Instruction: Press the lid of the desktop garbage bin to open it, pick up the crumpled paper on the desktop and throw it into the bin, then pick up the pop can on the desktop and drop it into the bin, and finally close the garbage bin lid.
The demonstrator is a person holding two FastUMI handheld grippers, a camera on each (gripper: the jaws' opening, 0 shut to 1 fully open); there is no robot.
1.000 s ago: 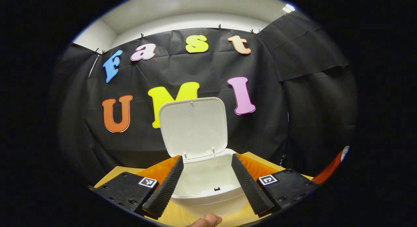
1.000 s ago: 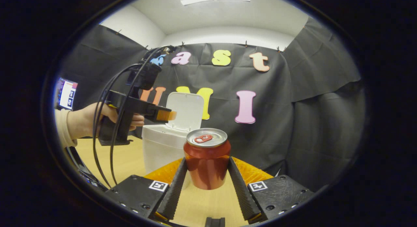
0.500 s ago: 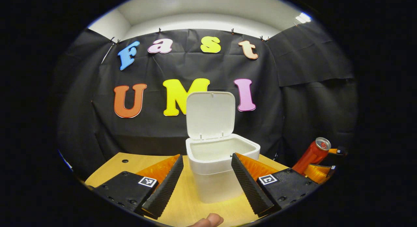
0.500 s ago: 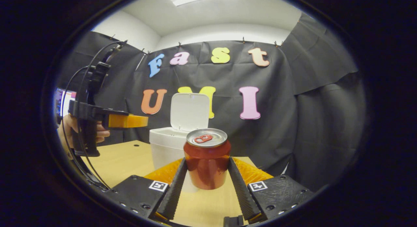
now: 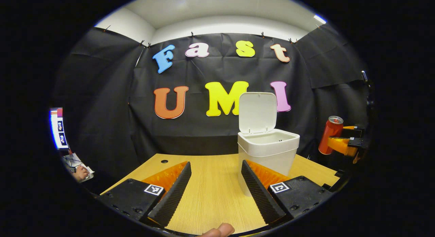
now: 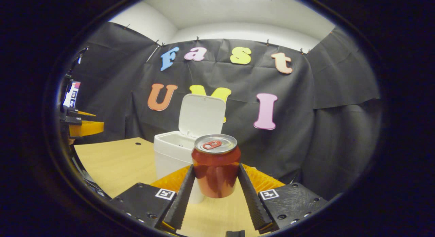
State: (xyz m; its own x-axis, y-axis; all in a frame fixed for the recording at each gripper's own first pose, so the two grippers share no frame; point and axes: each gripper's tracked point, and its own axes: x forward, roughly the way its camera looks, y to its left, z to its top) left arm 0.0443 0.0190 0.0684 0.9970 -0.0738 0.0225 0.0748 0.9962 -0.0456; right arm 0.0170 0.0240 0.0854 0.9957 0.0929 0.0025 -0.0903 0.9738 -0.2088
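1. Left gripper view: the left gripper [image 5: 215, 191] has backed away from the garbage bin [image 5: 268, 149]. One second ago the bin's mouth sat directly between and under its fingers; half a second ago the bin was already farther off; now it stands clear at about 1 o'clock, on the worktop [image 5: 210, 182].
2. Left gripper is released: fingers spread wide, nothing between them, bare worktop in the gap.
3. Lid [image 5: 257, 112] stands upright on its rear hinge, as in both earlier frames. Bin is open.
4. No crumpled paper is seen on the visible worktop. Judgement: the paper step is done, which fits an empty gripper retreating from over the bin. The bin's inside is too shallow in view to confirm the paper.
5. Right gripper view: the right gripper [image 6: 214, 192] is clenched on the pop can [image 6: 215, 170], both fingers pressing its sides, can upright, tab on top. The grasp matches the two earlier frames.
6. The can hangs above the worktop in front of the bin [image 6: 171, 154], whose opening lies at about 11 o'clock from the can.
7. Left gripper view also shows the can [image 5: 331, 134] at 3 o'clock, more upright and higher than half a second ago.
8. Meaning: the path over the bin is now free. Judged next step: carry the can over the opening and release it; lid closing remains.
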